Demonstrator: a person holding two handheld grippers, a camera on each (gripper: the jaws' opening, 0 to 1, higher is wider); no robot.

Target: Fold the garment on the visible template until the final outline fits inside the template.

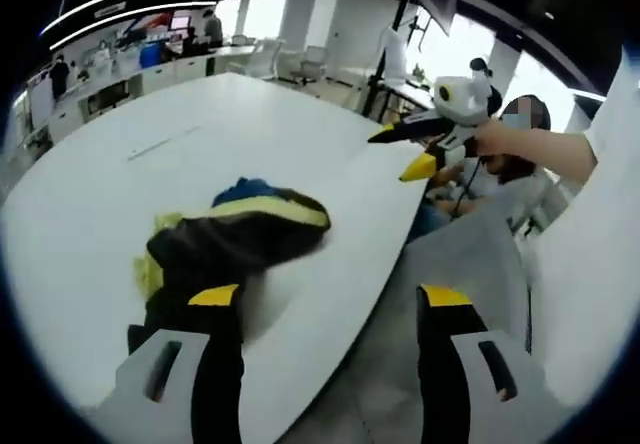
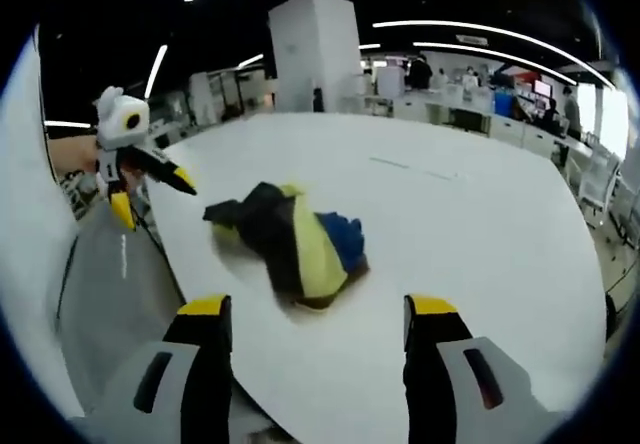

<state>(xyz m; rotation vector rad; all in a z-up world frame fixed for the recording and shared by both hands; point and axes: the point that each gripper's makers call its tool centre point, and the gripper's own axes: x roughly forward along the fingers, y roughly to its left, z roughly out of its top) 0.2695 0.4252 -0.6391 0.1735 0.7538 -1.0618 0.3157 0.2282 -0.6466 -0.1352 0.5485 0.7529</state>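
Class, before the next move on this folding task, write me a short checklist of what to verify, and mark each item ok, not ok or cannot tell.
1. Garment in view on the table: ok.
2. Garment spread flat: not ok, lies bunched.
3. Template outline visible: cannot tell.
4. Left tongs open and empty: ok.
5. Right tongs open and empty: ok.
6. Both tongs clear of the garment: ok.

Bright, even light comes from ceiling strips [image 2: 470, 49] and windows [image 1: 545, 84]. The white table [image 2: 470, 224] glares softly, with a faint shadow under the garment [image 2: 300, 239]. Edges bend strongly and everything looks slightly blurred.
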